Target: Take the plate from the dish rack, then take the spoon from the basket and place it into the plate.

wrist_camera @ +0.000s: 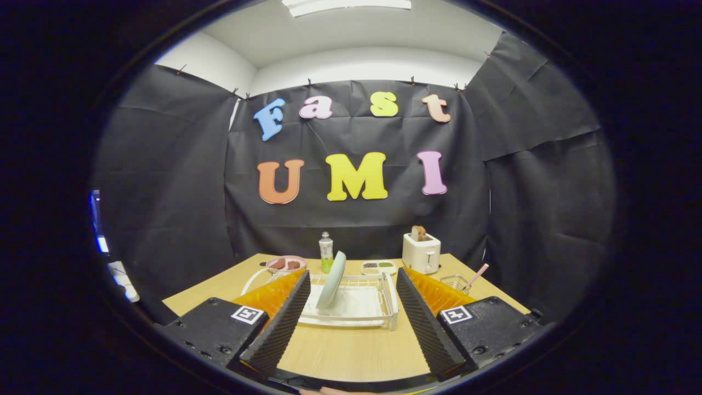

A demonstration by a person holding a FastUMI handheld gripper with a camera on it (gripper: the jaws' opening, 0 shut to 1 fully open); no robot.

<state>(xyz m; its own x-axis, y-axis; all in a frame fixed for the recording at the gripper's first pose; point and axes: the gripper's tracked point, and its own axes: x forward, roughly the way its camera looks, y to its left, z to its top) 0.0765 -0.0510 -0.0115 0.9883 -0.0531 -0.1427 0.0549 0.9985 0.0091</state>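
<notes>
- Gripper view: tool point(351, 285) held above the near part of the light wooden bench point(351, 351), fingers wide apart, nothing between them.
- White wire dish rack point(378, 307) sits just ahead of the fingers, framed by the gap.
- Pale green round plate point(331, 280) stands on edge in the rack's left side, tilted, untouched.
- Small wire basket point(454, 282) right of the rack, beyond the right finger; pink-handled spoon point(477, 274) sticks out of it, leaning right.
- Behind the rack: clear bottle with green liquid point(326, 252), white toaster with bread point(421, 252), pink bowl of food point(285, 264), white divided tray point(378, 266).
- Progress: nothing done yet, I judge. Plate pickup is left, then the spoon move.
</notes>
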